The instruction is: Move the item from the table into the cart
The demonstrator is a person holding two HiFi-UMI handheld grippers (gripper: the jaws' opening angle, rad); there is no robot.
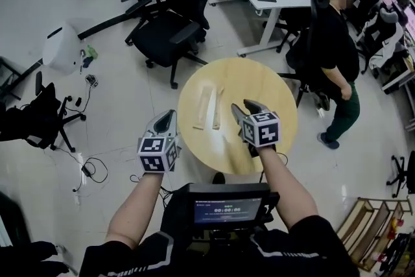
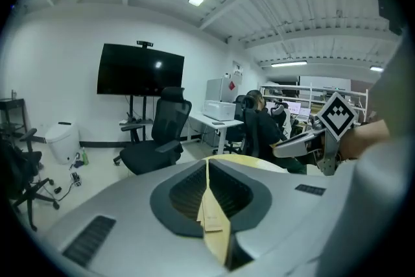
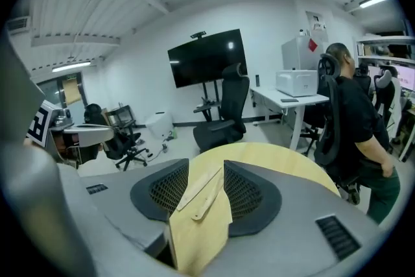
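Near edge of table (image 1: pixel 272 91) is covered by right gripper (image 1: pixel 246 106) and forearm (image 1: pixel 285 178). Both wooden strips (image 3: pixel 198 189) are partly masked by jaw pads (image 3: pixel 249 194). Corner rack (image 1: pixel 360 216) is cropped.

A round table (image 1: pixel 272 84) of pale wood carries two thin wooden strips (image 1: pixel 206 107). They lie flat, side by side, near its edge, between the left claw (image 1: pixel 167 117) and the right claw (image 1: pixel 249 105), nearer the right one.
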